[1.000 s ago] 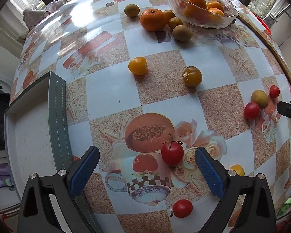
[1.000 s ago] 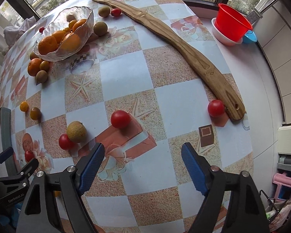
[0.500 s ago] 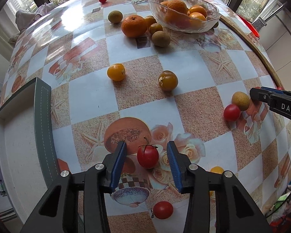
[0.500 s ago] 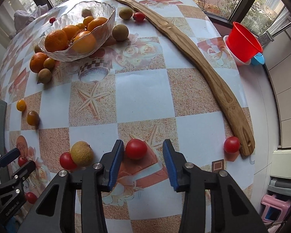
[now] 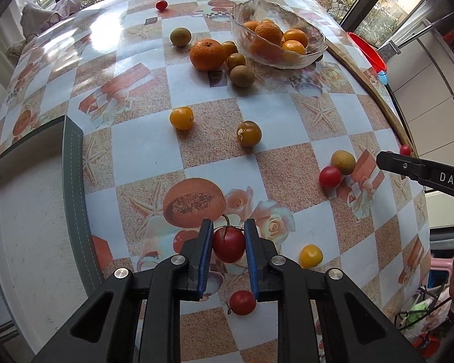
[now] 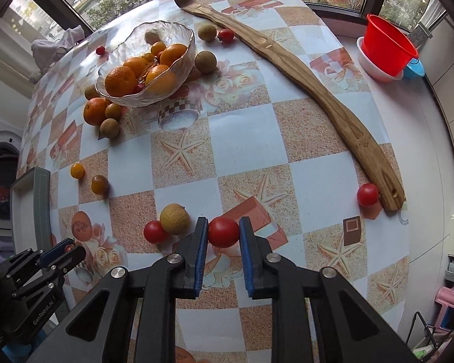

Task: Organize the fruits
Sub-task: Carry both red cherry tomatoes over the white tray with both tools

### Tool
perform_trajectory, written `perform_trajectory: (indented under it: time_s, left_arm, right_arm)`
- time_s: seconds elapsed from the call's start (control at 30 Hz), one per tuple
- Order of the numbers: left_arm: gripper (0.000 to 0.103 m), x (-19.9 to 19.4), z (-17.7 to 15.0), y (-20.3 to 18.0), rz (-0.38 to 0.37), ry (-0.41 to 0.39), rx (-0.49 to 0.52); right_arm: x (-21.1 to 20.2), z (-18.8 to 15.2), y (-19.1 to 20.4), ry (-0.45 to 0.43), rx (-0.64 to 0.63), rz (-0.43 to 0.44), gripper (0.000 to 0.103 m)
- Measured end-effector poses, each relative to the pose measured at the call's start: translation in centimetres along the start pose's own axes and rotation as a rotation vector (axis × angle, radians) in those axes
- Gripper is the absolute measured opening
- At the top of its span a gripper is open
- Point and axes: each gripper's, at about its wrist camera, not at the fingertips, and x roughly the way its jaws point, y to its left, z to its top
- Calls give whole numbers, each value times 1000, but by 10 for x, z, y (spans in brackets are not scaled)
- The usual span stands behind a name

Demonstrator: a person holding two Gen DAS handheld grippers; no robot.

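Right claw (image 6: pixel 224 233) clamped on a red tomato (image 6: pixel 223 231) beside a tan fruit (image 6: pixel 174 219).

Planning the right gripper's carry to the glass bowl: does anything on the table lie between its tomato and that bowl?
Nothing tall does. Between the right gripper, closed on a red tomato, and the glass bowl lies only flat printed tablecloth. The tan round fruit sits left of that line.

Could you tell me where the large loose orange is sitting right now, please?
The large orange sits on the table just left of the glass bowl in the left wrist view, far from both grippers, with small brownish fruits clustered at its right side.
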Motion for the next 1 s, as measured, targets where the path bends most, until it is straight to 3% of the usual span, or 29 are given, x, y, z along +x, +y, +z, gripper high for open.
perform_trajectory:
  time_s: [0.4,0.7,1.0]
  left_arm:
    - [22,-49,-24,50,7,-73,-117]
    - [22,-72,-40,131,104,-118,-218]
    - [23,-53,-39,213,197,-99,-279]
  right_arm:
    - [-16,-11,76,27,-95,68,23]
    - [-8,-7,174,50,-227,150,22]
    - [30,0,281,98,-319,225,22]
